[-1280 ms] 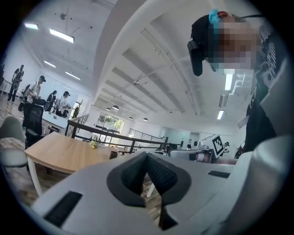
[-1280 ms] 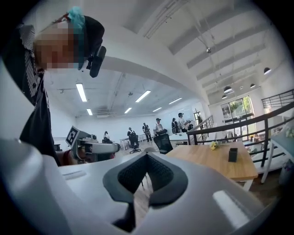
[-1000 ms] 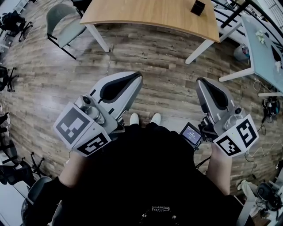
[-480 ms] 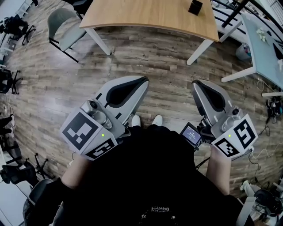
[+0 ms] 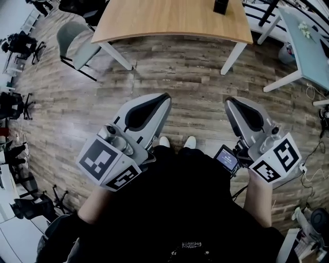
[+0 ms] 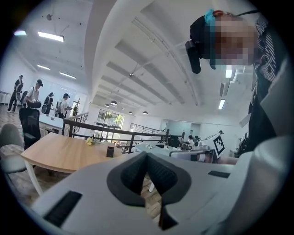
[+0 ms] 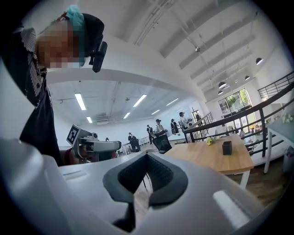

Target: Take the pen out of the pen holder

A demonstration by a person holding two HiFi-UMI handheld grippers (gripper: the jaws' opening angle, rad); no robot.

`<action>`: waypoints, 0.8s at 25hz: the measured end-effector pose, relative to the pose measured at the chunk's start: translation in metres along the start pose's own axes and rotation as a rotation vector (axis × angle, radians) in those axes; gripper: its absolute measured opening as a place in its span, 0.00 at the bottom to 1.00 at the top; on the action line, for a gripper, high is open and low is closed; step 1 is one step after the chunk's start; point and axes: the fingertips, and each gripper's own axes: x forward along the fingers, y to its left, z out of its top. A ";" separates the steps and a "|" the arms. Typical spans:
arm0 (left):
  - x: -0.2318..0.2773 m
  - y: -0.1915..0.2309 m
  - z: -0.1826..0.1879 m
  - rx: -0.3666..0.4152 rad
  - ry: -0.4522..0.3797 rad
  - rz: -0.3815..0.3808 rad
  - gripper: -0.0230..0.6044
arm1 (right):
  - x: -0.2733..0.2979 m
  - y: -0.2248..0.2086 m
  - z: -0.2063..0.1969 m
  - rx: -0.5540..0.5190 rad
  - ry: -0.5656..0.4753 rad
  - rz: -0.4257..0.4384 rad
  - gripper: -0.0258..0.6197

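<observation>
Far ahead, pen holder (image 5: 221,6) on table (image 5: 169,19).

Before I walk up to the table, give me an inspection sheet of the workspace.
Surface: light wooden table, ahead across the plank floor.
Job's things: black square pen holder stands on the table; pen too small to tell.
Clutter: small yellow flowers at the table's far edge.
Grippers: left gripper and right gripper both shut, empty, short of the table.
Cables: loose cables on floor at right.
Surroundings: grey chair left of table; people standing far off.
</observation>
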 end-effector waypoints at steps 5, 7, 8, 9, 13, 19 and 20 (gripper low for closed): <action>0.018 -0.011 0.000 0.024 0.019 -0.062 0.01 | -0.015 -0.014 0.002 -0.010 -0.014 -0.046 0.04; 0.025 -0.009 0.006 -0.010 -0.003 -0.088 0.01 | -0.017 -0.018 0.004 -0.019 -0.017 -0.057 0.04; 0.029 -0.007 0.009 -0.032 -0.013 -0.101 0.01 | -0.016 -0.021 0.006 -0.023 -0.019 -0.065 0.04; 0.034 -0.003 0.011 -0.048 -0.018 -0.115 0.01 | -0.015 -0.023 0.008 -0.027 -0.022 -0.076 0.04; 0.060 0.008 0.012 -0.079 -0.020 -0.183 0.01 | -0.013 -0.041 0.016 -0.042 -0.025 -0.137 0.04; 0.106 0.036 0.035 -0.063 -0.045 -0.291 0.01 | 0.002 -0.074 0.035 -0.036 -0.041 -0.243 0.04; 0.113 0.043 0.040 -0.058 -0.050 -0.303 0.01 | 0.009 -0.079 0.040 -0.039 -0.042 -0.254 0.04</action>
